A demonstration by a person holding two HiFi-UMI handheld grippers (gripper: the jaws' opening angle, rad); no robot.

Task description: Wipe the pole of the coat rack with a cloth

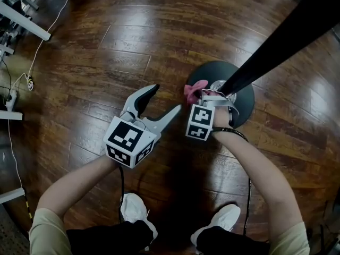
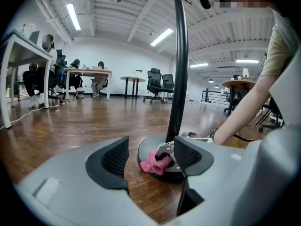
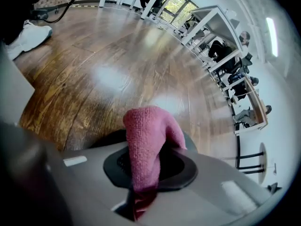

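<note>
The right gripper (image 3: 146, 167) was pinched onto a pink cloth (image 3: 144, 134), its jaws pressed together on the fabric so that a folded hump of it stood up past the jaw tips. In the head view this right gripper (image 1: 205, 95) sat low at the foot of the coat rack, with the cloth (image 1: 194, 88) bunched at the left edge of the round dark base (image 1: 245, 101). The black pole (image 1: 276, 47) rose from the middle of that base toward the upper right. The cloth was just beside the pole's lower end; whether it touched the pole could not be told.

The left gripper (image 1: 163, 101) hovered over the wooden floor (image 1: 106, 47) to the left of the base, apart from it, its jaws spread wide with nothing between them. Its own view looked between the two dark pads (image 2: 115, 157) at the pole (image 2: 178, 69), the base (image 2: 143, 155) and the cloth (image 2: 151, 164) draped on the base's near edge, with the person's right forearm (image 2: 240, 121) reaching in from the right.

White shoes (image 1: 133, 209) showed at the lower edge of the head view. Desks (image 2: 87, 73) and office chairs (image 2: 154, 81) stood far across the room.
</note>
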